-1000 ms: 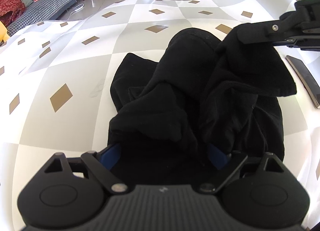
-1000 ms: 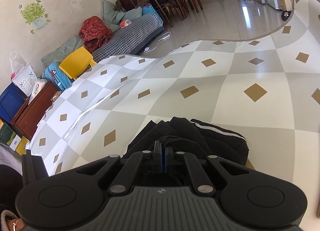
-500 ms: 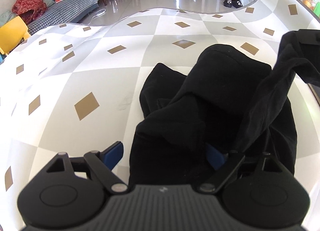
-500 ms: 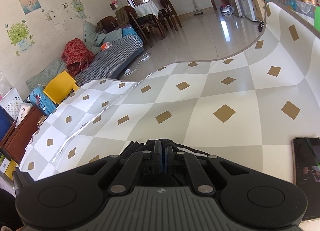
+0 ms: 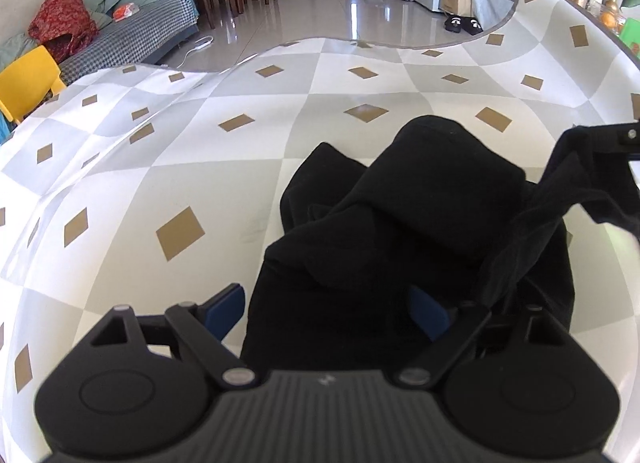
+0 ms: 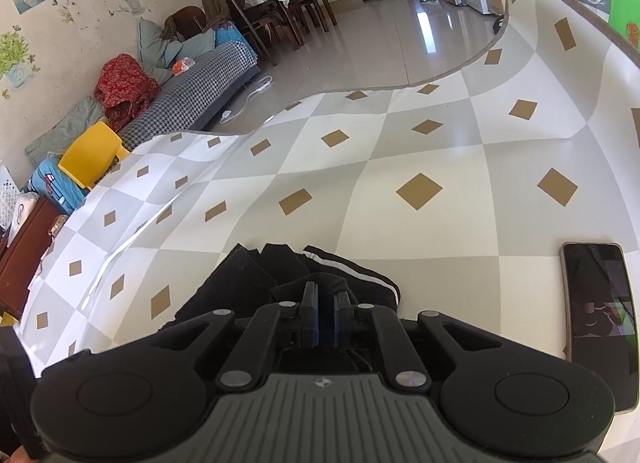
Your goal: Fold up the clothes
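A crumpled black garment [image 5: 420,231] lies on the checkered tablecloth [image 5: 180,143]. My left gripper [image 5: 326,303] stands open over its near edge, with the cloth between the blue pads [image 5: 224,307] but not squeezed. At the right edge of the left wrist view, my right gripper [image 5: 600,141] holds a corner of the garment up, and the fabric hangs taut from it. In the right wrist view the right gripper [image 6: 325,291] has its jaws opening, with a narrow gap between them and black cloth bunched at the tips. A white-striped hem [image 6: 360,269] shows just beyond.
A dark phone [image 6: 600,319] lies on the table to the right of the right gripper. The tablecloth [image 6: 420,151] stretches far ahead and to the left. Beyond the table edge are a sofa [image 6: 200,91], a yellow chair [image 6: 92,151] and tiled floor.
The right gripper carried the garment corner to the right, and its jaws have parted a little. The left gripper rose slightly and stayed open. The phone came into the right wrist view.
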